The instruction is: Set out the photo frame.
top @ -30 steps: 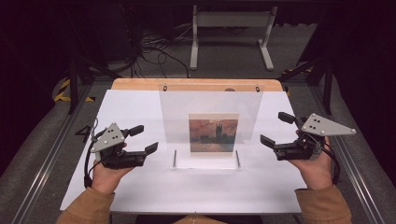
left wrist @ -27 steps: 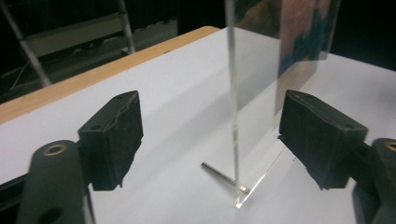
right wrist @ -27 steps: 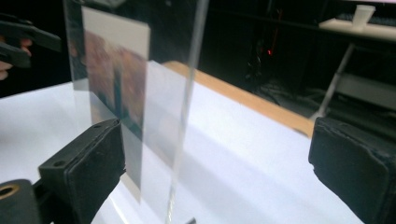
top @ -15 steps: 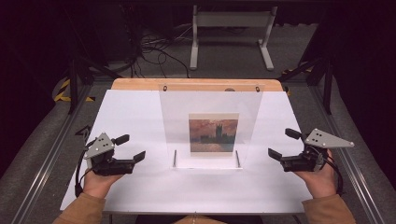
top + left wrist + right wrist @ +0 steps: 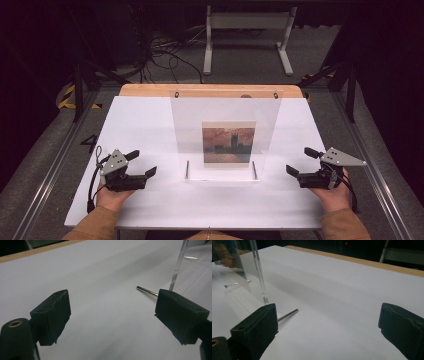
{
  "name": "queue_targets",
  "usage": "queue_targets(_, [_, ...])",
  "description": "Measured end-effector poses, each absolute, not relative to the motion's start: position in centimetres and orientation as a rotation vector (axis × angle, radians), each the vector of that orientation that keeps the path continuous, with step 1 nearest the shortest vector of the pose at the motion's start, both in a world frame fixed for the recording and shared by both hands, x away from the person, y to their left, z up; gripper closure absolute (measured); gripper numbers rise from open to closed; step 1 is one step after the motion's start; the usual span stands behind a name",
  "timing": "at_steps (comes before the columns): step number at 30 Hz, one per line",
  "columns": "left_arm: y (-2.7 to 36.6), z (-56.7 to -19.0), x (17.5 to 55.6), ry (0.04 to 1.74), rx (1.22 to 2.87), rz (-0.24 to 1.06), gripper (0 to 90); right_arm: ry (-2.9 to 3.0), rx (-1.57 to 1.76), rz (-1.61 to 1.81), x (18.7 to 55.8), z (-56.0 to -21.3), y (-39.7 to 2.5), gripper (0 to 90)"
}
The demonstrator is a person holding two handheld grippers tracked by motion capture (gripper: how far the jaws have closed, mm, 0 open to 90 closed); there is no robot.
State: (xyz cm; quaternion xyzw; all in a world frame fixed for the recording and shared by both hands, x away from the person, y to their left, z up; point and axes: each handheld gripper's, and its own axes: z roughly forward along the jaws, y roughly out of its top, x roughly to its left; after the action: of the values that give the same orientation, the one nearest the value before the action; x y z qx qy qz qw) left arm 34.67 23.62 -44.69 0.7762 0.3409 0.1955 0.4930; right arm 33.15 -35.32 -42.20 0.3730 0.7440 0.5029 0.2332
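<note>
We held our left gripper (image 5: pixel 142 164) at the near left of the white surface (image 5: pixel 145 120) and our right gripper (image 5: pixel 298 160) at the near right. Both sets of jaws were spread wide with nothing between them. The clear stand (image 5: pixel 225 107) stood upright in the middle of the surface, between the 2 grippers and apart from both. A small picture (image 5: pixel 228 144) of a red sky and dark towers showed on it.

We think the work had not really begun. Nothing was held, and the stand looked untouched. We judged that reaching in and taking hold of the stand was all left to do.

The high view showed the whole stand, the picture, both of our hands and the wooden edge (image 5: pixel 150 90) at the far side. It did not show the stand's thin parts well. The left gripper view showed a thin metal pin (image 5: pixel 147 291) lying low by the stand's clear edge (image 5: pixel 178 266), just past 1 jaw. The right gripper view showed another pin (image 5: pixel 288 314) close by its jaw, and the thick clear edge (image 5: pixel 259 277) standing up from the surface.
</note>
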Motion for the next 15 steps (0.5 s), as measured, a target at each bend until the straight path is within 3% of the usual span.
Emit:
queue_targets(7, [23.3,-46.6,35.5,0.918,1.942,0.454,13.0,2.137,1.094,1.278,34.1,-45.1,-35.2,2.8])
queue_targets(15, [23.3,-46.6,35.7,0.921,1.937,0.451,12.7,2.148,1.116,1.241,34.3,-45.3,-34.9,2.7])
